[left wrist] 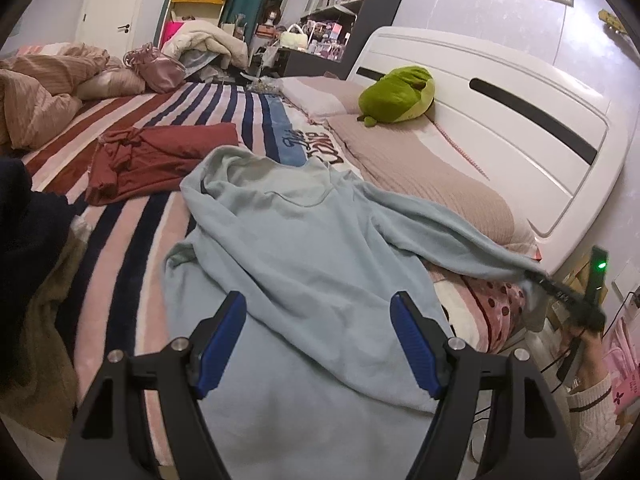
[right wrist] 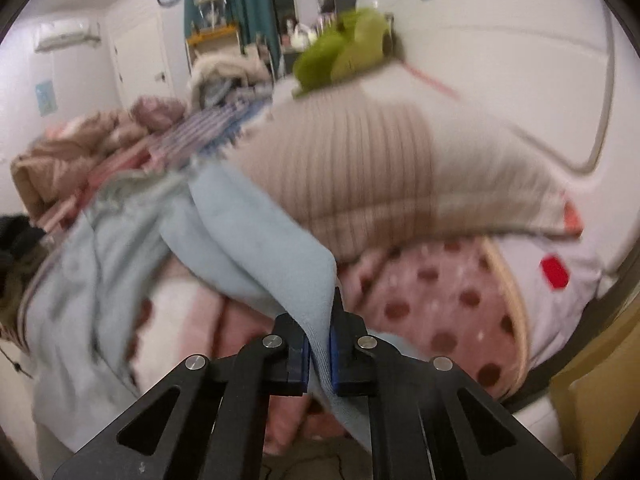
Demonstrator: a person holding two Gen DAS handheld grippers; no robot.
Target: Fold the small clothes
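Observation:
A light blue long-sleeved top point(left wrist: 304, 240) lies spread on the striped bed cover, collar toward the far side. My left gripper point(left wrist: 318, 340) is open, its blue pads point(left wrist: 224, 344) hovering over the top's lower body, holding nothing. My right gripper point(right wrist: 319, 354) is shut on the end of the top's sleeve point(right wrist: 276, 256), which is pulled out taut past the bed's right edge. In the left wrist view the right gripper point(left wrist: 560, 292) shows at the far right with the sleeve point(left wrist: 440, 220) stretched to it.
A dark red garment point(left wrist: 148, 156) lies crumpled beyond the blue top. A green plush toy point(left wrist: 396, 94) sits on pillows point(left wrist: 420, 160) by the white headboard point(left wrist: 500, 120). Bunched beige bedding point(left wrist: 44, 84) is at far left. Dark and brown clothes point(left wrist: 28, 280) are piled at near left.

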